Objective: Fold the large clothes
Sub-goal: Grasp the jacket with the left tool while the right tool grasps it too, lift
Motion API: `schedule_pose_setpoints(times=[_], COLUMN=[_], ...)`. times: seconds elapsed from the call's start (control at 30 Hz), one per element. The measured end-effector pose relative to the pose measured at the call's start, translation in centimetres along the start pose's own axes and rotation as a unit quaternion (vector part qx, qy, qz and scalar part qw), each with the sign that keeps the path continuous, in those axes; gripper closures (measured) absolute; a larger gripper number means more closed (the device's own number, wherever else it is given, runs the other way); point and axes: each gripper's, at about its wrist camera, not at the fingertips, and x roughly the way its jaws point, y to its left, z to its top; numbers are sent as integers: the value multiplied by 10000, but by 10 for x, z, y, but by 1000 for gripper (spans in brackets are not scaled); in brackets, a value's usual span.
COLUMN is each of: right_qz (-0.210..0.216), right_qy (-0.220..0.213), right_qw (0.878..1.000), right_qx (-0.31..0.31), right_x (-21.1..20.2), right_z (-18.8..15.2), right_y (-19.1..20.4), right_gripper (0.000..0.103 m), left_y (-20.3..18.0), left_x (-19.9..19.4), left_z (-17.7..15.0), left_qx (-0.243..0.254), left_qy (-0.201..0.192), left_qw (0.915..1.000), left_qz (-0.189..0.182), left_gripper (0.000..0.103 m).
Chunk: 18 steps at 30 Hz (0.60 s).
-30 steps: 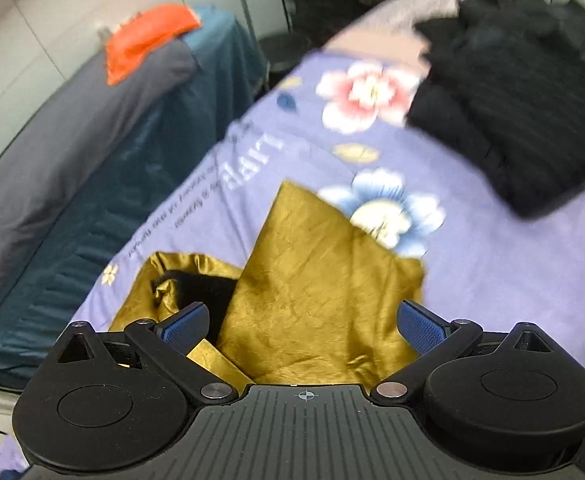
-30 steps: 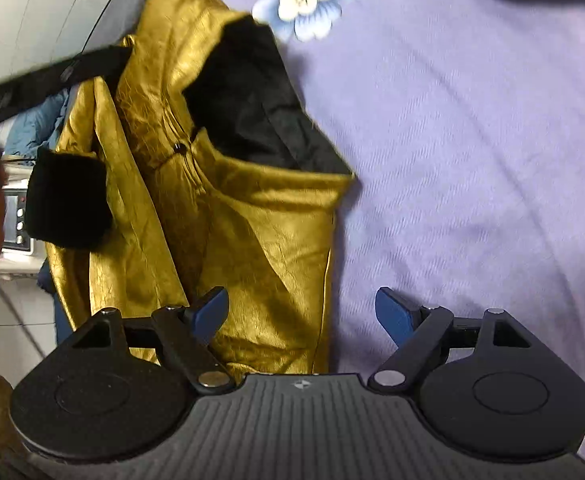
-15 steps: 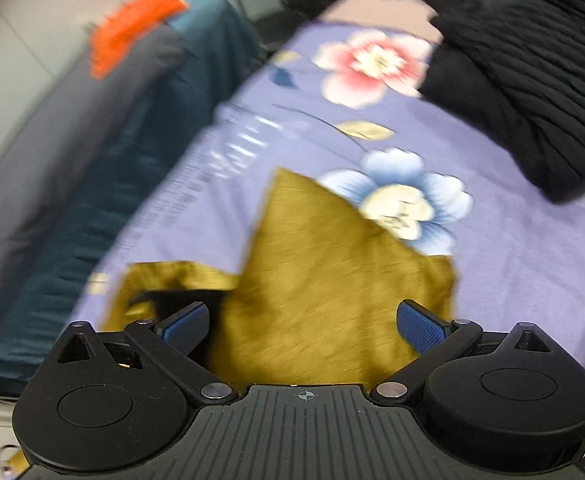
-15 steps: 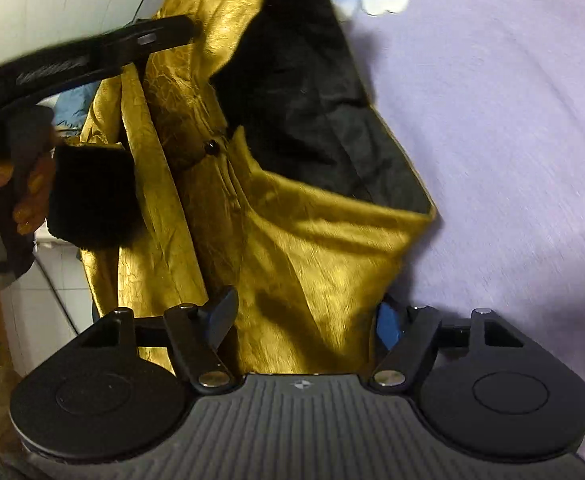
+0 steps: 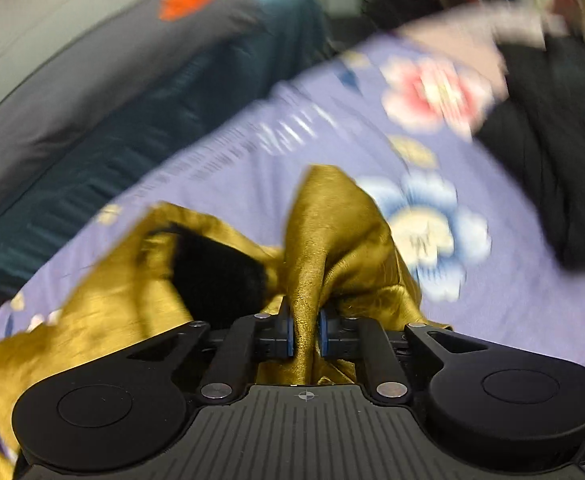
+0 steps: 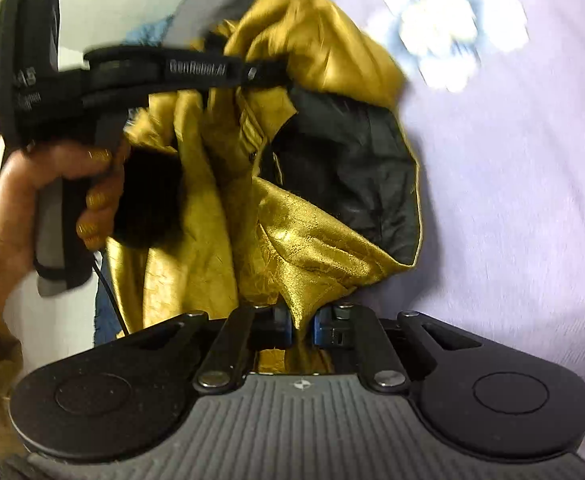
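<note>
Gold jacket [image 5: 332, 232] is lying bunched on the purple flowered bedsheet [image 5: 504, 292]; we are pinching its fabric with the left gripper [image 5: 305, 334] fingers and the right gripper [image 6: 302, 326] fingers, both closed on it.

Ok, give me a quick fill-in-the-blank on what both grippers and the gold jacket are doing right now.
1. The left gripper is shut on a pinch of the ____ jacket.
2. The right gripper is ____ on the same jacket's fabric.
3. The jacket's lining, seen in the right wrist view, is ____.
4. The jacket lies on a purple bedsheet printed with ____.

Missing words: gold; shut; black; flowers
</note>
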Motion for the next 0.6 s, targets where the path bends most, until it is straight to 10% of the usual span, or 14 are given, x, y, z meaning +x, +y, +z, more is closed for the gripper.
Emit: schedule_pose_setpoints(times=[0.2,0.33,0.6], right_qz=[5,258,1260], right_qy=[-1032,-1776,-2947], right_qw=[9898,9674,8963], right_qx=[-986,-1788,-3064], right_x=[-50,-99,-205], right_z=[28,46,39], right_y=[70,138,249], right_gripper=[93,94,94], left_y=[56,99,112], left_x=[-103,-195,-349], left_z=[0,-16,-80], left_qx=[-1095,-1855,-1662], left_qy=[-1277,-2398,-4022], left_qw=[9858,9529,9000], left_qz=[27,-6,267], left_gripper=[57,58,61])
